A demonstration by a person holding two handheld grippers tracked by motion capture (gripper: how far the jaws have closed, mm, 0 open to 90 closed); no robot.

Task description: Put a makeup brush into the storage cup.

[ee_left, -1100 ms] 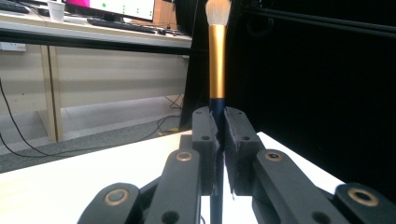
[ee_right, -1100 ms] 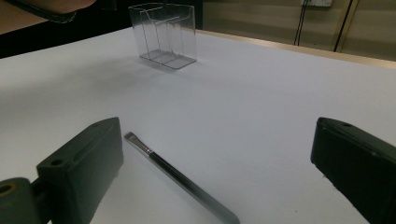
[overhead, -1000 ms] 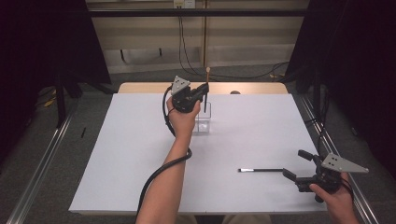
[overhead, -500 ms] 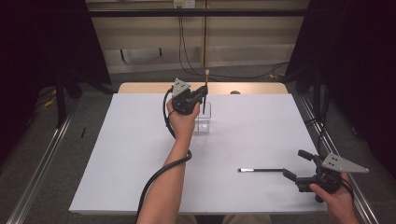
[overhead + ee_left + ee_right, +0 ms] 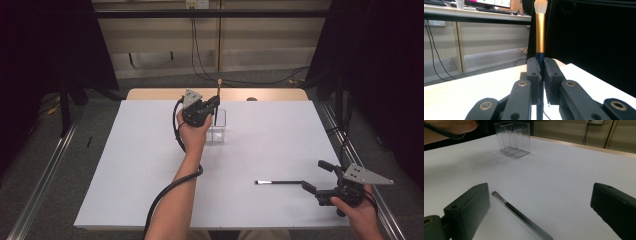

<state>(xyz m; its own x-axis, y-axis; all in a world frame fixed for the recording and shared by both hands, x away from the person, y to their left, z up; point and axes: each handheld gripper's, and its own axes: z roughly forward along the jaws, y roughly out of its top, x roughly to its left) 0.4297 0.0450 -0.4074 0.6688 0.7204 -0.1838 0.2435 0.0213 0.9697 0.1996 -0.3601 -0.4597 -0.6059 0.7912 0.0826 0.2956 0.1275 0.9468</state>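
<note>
Nearest, at the lower right of the high view, the right gripper rested low over the white table, held by a hand at the bottom right corner. Its jaws stood wide apart with nothing clamped between them. Just left of its tips, a thin black flat brush lay flat on the table, its small bristle end pointing toward the left of the frame. In the right gripper view the same flat brush ran from the lower centre up toward the left jaw, lying on the table between the two spread jaws but closer to the left one, touching neither.

Farther up, near the centre of the high view, the left gripper was raised above the table in the other hand, a black cable trailing down along the forearm. Its jaws were pinched tight on the dark handle of a gold-ferruled makeup brush, which stood upright with its pale bristle head on top. The left gripper view showed that makeup brush rising straight from between the closed jaws, in the upper middle of the frame.

Directly below and just right of the left gripper sat a clear plastic holder; in the right gripper view the holder appeared at the upper centre, divided into compartments.
</note>
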